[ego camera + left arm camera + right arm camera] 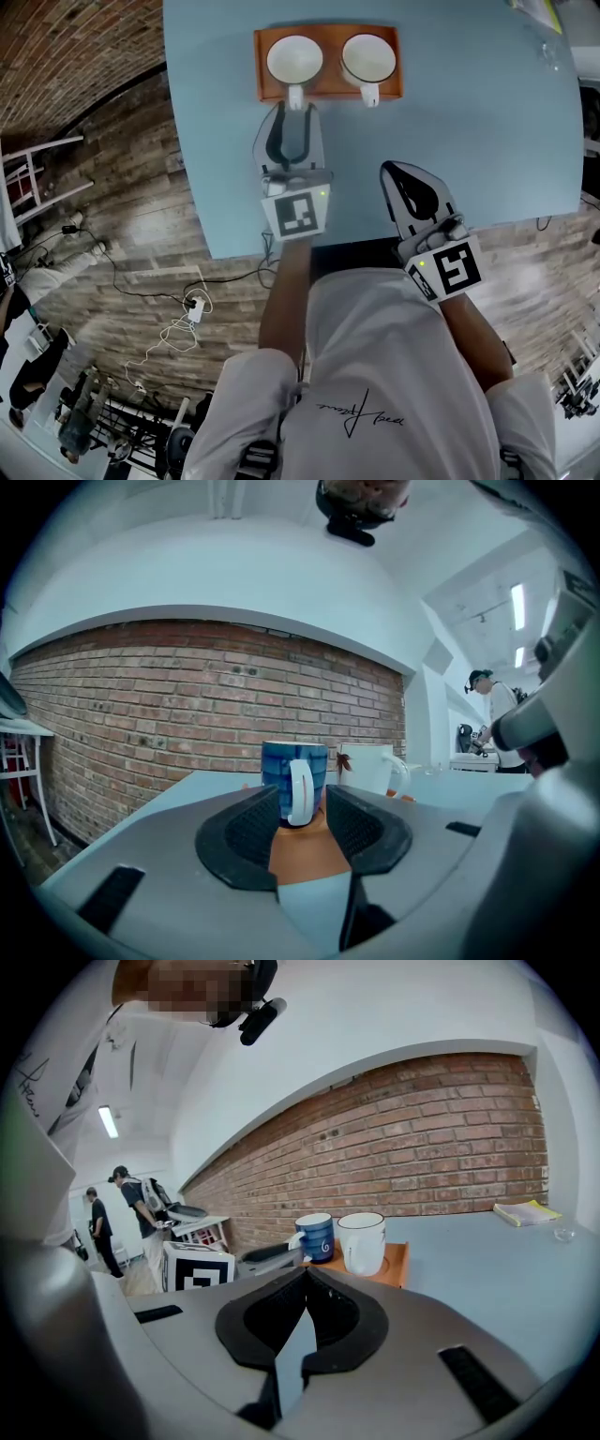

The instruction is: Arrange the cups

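Holds left gripper (pixel 294 111) open astride blue cup's (pixel 294 766) handle on tray (pixel 330 84), white cup (pixel 367 58) beside; right gripper (pixel 391 171) shut, empty. Shows that blue only in gripper views.

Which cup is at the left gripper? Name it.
The blue cup, left on the tray: its handle stands between the left gripper's open jaws. The white cup has no gripper at it.

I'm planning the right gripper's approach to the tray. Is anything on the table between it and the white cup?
Nothing visible. Only bare blue table lies between the right gripper and the white cup on the orange tray; the blue cup stands beside it, off that line.
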Available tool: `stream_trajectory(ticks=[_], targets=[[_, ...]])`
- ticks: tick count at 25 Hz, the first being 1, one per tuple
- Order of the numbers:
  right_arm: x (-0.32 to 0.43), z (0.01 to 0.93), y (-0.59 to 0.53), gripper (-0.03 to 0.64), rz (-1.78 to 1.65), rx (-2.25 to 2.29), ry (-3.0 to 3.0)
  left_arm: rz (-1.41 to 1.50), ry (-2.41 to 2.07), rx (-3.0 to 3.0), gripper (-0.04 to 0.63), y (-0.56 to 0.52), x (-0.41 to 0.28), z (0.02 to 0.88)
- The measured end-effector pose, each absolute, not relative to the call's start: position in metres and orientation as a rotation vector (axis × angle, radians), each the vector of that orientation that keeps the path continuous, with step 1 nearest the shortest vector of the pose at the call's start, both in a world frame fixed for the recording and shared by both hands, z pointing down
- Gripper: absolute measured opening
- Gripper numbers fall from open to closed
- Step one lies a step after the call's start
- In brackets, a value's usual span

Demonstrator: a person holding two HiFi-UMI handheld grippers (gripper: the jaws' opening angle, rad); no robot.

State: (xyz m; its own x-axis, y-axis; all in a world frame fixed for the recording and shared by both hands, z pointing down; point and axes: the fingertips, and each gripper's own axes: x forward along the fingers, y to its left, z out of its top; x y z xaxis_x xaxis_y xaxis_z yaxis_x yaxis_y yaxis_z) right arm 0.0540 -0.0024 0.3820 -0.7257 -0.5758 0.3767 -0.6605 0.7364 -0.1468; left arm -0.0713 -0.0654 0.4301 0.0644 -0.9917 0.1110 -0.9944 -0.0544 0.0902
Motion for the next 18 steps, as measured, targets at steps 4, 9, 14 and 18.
stream_trajectory(ticks=[4, 9, 14, 18], targets=[[0.049, 0.377, -0.004, 0.021, 0.396, 0.99, -2.642, 0.049, -2.025, 2.201, 0.138, -0.057, -0.071, 0.426], [0.048, 0.372, -0.006, 0.021, 0.407, 1.037, -2.645, 0.044, -2.013, 2.175, 0.137, -0.046, -0.078, 0.418], [0.044, 0.368, -0.01, 0.021, 0.411, 1.074, -2.651, 0.047, -1.978, 2.183, 0.113, -0.037, -0.08, 0.411], [0.042, 0.36, -0.015, 0.021, 0.421, 1.102, -2.67, 0.026, -1.945, 2.201, 0.061, -0.031, -0.075, 0.402]])
